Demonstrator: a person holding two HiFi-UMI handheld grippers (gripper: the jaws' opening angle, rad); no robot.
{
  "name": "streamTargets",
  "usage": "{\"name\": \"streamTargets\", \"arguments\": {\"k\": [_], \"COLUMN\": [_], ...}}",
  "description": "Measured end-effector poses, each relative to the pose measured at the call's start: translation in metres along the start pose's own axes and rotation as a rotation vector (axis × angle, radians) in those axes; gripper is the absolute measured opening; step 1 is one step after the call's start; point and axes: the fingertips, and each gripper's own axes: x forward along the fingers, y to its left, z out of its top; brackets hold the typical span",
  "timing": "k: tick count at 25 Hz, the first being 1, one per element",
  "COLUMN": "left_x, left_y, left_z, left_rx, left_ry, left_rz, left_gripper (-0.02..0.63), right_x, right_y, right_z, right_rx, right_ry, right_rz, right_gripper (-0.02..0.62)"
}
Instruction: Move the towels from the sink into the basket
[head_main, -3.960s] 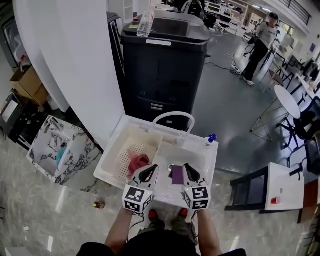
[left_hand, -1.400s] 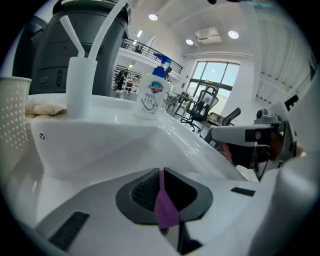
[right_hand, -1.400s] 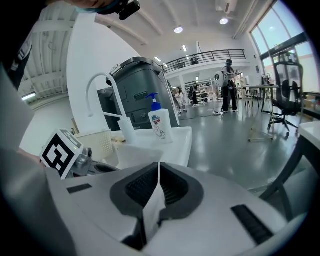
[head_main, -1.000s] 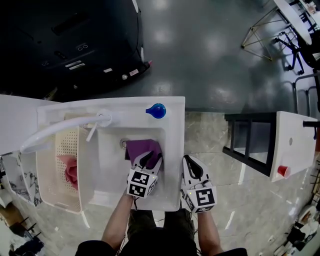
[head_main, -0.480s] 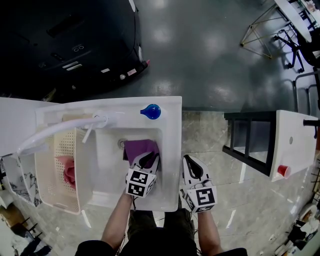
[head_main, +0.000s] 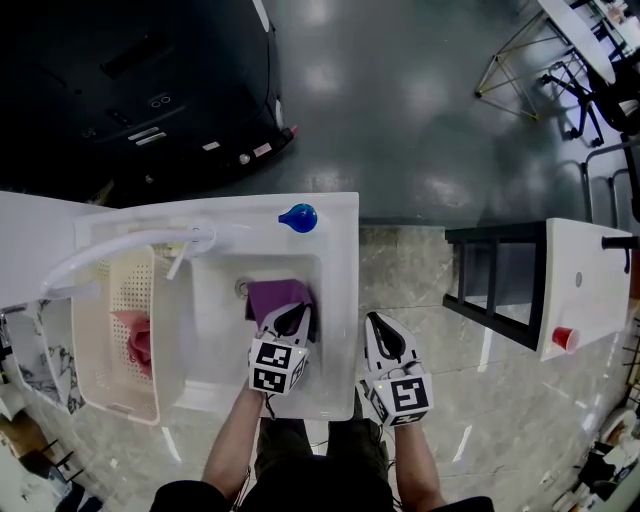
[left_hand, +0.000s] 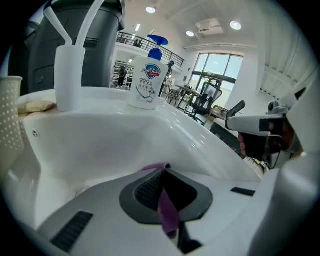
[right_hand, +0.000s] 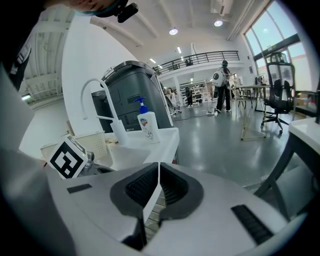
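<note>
Jaws just closed on purple cloth towel in white sink, left gripper readies lift; pink towel already in cream perforated basket.

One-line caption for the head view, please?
In the white sink, the left gripper has just closed its fingers on the purple towel; a pink towel lies in the basket; right gripper shut.

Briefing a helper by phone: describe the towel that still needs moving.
In the white sink, look in the basin right of the basket. A towel lies by the drain, with the left gripper just closed on it. It is purple; the pink towel sits in the basket.
</note>
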Motion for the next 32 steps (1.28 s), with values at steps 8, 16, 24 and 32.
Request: {"name": "streamTargets", "arguments": {"k": [8, 16, 24, 32], "left_x": [-0.028, -0.071, -0.120, -0.176], "left_y": [-0.002, -0.008, -0.019, -0.031], "left_z": [0.019, 0.048, 0.086, 0.112], "left_rx": [0.022, 0.041, 0.067, 0.081], "left_ry": [-0.076, -0.165, -0.272, -0.359], "left_rz": [0.033, 0.073, 0.096, 0.125], "left_gripper": [0.012, 0.012, 0.012, 0.012], "right_x": [-0.012, -0.032, -0.054, -0.073], "right_y": [0.014, 0.035, 0.061, 0.092], "right_z": [0.016, 0.039, 0.067, 0.095], "right_rx": [-0.024, -0.056, -0.093, -0.124], "right_ry": [-0.038, -0.081, -0.127, -0.181], "right_rz": [0.024, 0.050, 0.076, 0.120], "right_gripper": [0.035, 0.035, 0.035, 0.035]}}
